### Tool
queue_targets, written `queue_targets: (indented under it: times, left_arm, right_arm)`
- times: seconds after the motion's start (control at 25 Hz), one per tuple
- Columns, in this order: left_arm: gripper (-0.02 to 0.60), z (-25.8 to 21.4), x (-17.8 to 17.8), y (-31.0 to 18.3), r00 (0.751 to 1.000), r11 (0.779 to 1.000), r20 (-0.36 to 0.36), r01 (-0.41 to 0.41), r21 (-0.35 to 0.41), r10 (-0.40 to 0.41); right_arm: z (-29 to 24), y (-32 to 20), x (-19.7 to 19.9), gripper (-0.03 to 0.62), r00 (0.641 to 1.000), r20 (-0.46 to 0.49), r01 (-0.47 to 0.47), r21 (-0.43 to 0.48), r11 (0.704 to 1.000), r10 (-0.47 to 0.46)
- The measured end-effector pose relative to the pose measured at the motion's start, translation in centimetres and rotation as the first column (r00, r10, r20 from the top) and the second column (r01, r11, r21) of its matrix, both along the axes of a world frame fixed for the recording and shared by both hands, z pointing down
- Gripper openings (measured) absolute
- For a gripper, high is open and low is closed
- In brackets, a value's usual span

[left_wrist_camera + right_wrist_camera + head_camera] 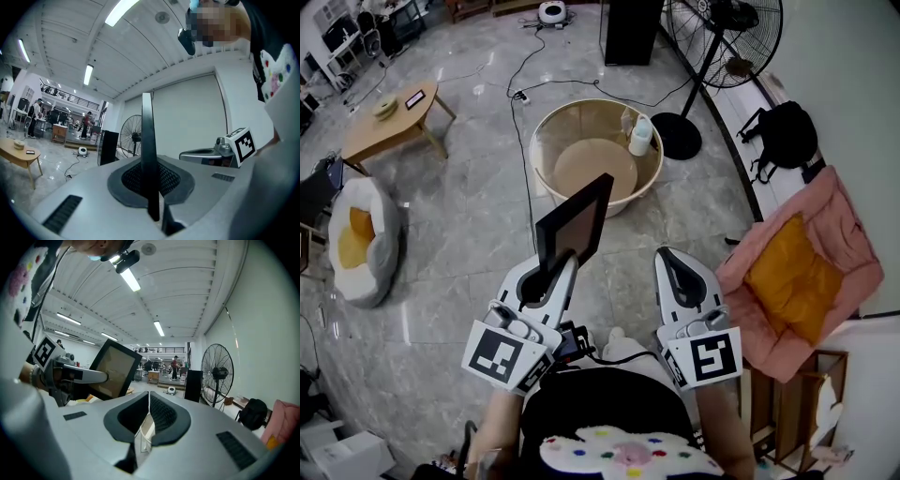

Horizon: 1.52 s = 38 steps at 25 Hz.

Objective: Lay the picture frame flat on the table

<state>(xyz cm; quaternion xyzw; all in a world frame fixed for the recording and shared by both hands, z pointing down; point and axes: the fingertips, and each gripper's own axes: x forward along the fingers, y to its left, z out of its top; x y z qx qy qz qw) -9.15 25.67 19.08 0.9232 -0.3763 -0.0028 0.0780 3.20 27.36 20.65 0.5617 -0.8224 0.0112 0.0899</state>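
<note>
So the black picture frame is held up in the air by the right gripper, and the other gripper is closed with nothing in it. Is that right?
Not quite. The left gripper holds the picture frame up, its edge clamped between the jaws, as the left gripper view shows. The right gripper is the one closed on nothing.

Glossy grey floor [469, 216] fills the frame. A round tub [542, 183] stands upper centre, low wooden table [370, 136] upper left. Egg-shaped cushion [361, 246] left, pink cushion [842, 234] right.
</note>
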Motion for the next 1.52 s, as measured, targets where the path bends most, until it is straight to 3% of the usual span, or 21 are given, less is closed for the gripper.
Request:
queue_targets:
  times: [0.52, 0.8, 0.96, 1.52]
  left_arm:
    - [0.023, -0.4, -2.9, 0.1, 1.0, 0.999, -0.007, -0.024, 0.04, 0.025]
    - [0.023, 0.1, -3.0, -1.4, 1.0, 1.0, 0.002, -0.017, -0.004, 0.017]
    - [0.023, 0.7, -2.6, -4.1, 1.0, 1.0, 0.006, 0.011, 0.02, -0.011]
    - [0.023, 1.6, 2.8, -18.1, 0.994, 0.994, 0.014, 0.106, -0.021, -0.106]
  right_arm:
    - [-0.4, 0.8, -3.5, 0.037, 1.0, -0.001, -0.022, 0.037, 0.999, 0.022]
    - [0.1, -1.2, -3.0, 0.037, 1.0, -0.002, -0.031, 0.029, 0.999, 0.031]
    - [0.6, -3.8, -2.4, 0.037, 1.0, -0.013, -0.007, 0.026, 1.0, 0.007]
    - [1.5, -19.5, 2.9, 0.037, 0.994, 0.013, 0.11, 0.005, 0.994, -0.11]
